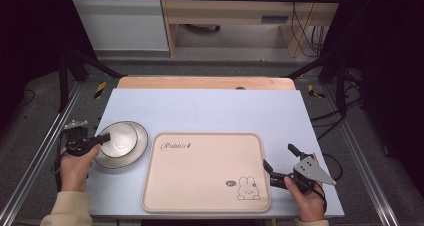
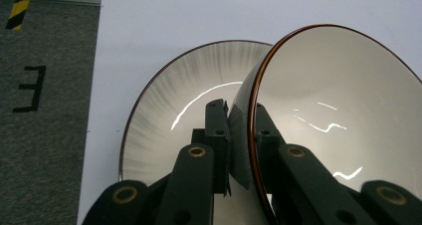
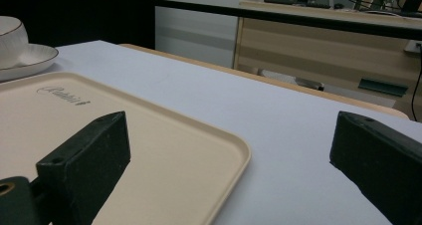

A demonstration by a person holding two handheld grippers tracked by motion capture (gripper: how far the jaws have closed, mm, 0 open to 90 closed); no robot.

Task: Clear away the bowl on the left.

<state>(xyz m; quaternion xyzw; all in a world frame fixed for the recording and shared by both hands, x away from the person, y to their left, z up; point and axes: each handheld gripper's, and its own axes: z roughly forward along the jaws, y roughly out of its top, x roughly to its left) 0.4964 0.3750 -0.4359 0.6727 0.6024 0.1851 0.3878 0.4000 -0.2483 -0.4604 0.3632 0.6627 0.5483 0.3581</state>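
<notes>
Far left of the table [image 1: 210, 108]: the person's left hand [image 1: 75, 168] holds the left gripper [image 1: 102, 138], jaws pinched on the near-left rim of a white bowl [image 1: 118, 138], one jaw inside the rim and one outside. In the left gripper view the bowl [image 2: 338, 115] has a thin brown edge and sits tilted, its rim raised over the plate [image 2: 169, 120] beneath it; whether its base touches the plate can't be told. The plate [image 1: 139, 146] is grey-streaked with a dark rim, lying on the pale blue tabletop just left of the tray, near but apart from it. Centre: a beige tray [image 1: 205, 171] with rounded corners, script lettering at its far-left corner and a rabbit drawing at its near-right corner, nothing on it. Right: the right hand [image 1: 307, 201] holds the right gripper [image 1: 280, 161] just off the tray's right edge, jaws spread wide with nothing between them. The right gripper view shows one jaw over the tray [image 3: 149, 150] and the other over bare table [image 3: 278, 150], with bowl [image 3: 10, 41] and plate [image 3: 27, 60] far off at the left.
</notes>
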